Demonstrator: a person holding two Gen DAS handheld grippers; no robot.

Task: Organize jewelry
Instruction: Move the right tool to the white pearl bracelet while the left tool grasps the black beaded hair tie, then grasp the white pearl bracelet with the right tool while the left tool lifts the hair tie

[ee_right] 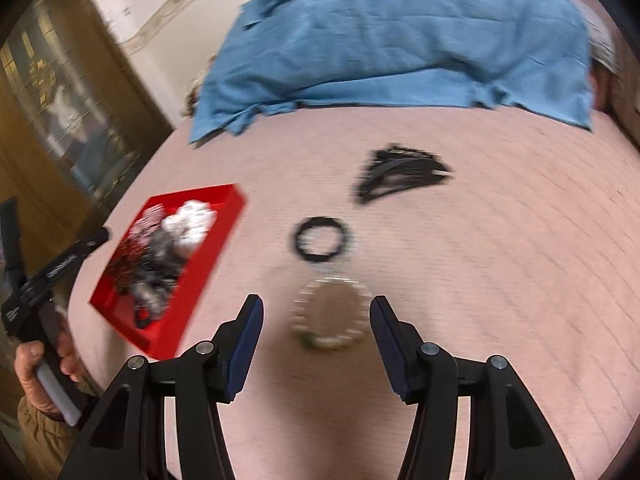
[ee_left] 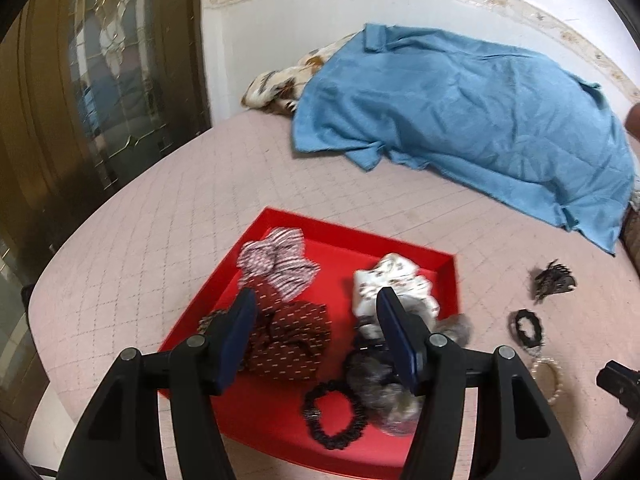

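Pink bedspread (ee_right: 500, 280) lies open (bracelet (ee_right: 329, 316) between spread jaws).

Left gripper (ee_left: 320, 332) jaws apart, empty, over red tray (ee_left: 400, 256) holding scrunchies. Black claw clip (ee_left: 554, 278), black scrunchie (ee_left: 527, 326), pearl bracelet (ee_left: 550, 380) on mattress right of tray.

Red tray (ee_left: 448, 276), blue cloth (ee_left: 460, 108), black scrunchie (ee_right: 320, 240)

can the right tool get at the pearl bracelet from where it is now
Probably yes. The right tool is open and empty, with the pearl bracelet lying flat on the bed just ahead between its fingers. Nothing covers it; the black hair tie lies just beyond it.
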